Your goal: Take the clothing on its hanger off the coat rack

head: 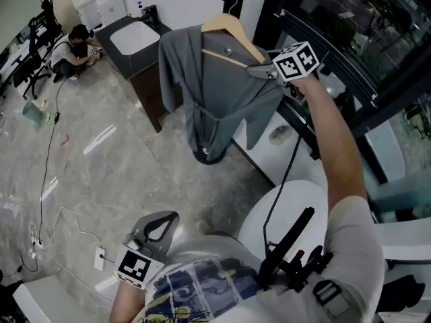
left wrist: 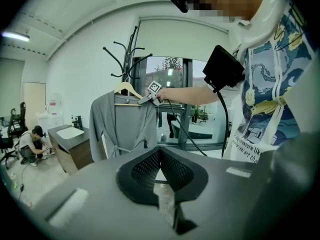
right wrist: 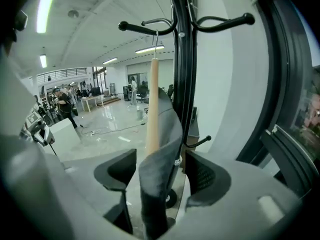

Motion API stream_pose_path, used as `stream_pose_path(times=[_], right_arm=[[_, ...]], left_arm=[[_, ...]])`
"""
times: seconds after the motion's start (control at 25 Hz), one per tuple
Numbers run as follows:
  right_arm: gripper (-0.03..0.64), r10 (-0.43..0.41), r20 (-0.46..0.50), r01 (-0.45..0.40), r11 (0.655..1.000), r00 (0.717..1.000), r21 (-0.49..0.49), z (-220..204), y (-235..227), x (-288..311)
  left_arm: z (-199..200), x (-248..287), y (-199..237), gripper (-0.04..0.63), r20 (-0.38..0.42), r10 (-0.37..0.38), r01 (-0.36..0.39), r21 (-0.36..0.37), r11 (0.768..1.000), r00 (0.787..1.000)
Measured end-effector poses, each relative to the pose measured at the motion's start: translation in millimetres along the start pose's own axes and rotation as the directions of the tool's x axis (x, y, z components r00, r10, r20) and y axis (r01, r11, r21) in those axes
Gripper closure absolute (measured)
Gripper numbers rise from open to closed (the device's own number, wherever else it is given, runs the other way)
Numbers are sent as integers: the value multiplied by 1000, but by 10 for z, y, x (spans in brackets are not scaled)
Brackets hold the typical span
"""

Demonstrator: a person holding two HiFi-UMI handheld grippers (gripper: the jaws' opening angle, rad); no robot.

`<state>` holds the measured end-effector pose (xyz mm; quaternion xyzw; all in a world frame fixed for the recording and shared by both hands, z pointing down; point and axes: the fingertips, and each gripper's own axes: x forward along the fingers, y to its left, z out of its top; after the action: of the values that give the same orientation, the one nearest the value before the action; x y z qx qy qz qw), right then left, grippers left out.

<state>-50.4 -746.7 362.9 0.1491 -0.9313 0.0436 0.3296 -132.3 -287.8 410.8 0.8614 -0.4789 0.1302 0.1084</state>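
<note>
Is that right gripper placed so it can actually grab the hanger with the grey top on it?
Probably yes. The right gripper is open, and the end of the hanger, draped in the grey top, sits between its jaws. Nothing else blocks it.

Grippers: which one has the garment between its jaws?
The right gripper: its open jaws straddle the grey garment on the wooden hanger. The left gripper is shut, empty.

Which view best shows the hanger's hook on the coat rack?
Right gripper view: the hook hangs over a rack arm, close up. The head view shows it small near the top edge; the left gripper view, tiny and far.
</note>
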Motion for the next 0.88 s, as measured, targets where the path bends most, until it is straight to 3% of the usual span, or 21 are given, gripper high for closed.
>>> stream_pose_path(times=[0.12,0.16,0.24,0.28,0.88], right_arm=[[328,55,-4,-55,998,998,9,93,69,128],[380,65,-5,-65,998,998,-3,130,95,165],[571,79,-11,-80,996,997,-34,172,154,219],[607,84,-12,-84,995,996,-45,179,183,236],[612,-36,67,38,999,997,-32,330,290,-101]], left_arm=[[-78,-86,81,592,-6,19,-19,-18,1000,1000],[-117,-114,117,592,-10,27,-28,-24,999,1000],[-178,-155,174,592,-12,40,-41,-34,999,999],[-199,-170,191,592,-10,44,-45,-38,998,999],[-259,-372,164,592,9,11,-11,-20,1000,1000]])
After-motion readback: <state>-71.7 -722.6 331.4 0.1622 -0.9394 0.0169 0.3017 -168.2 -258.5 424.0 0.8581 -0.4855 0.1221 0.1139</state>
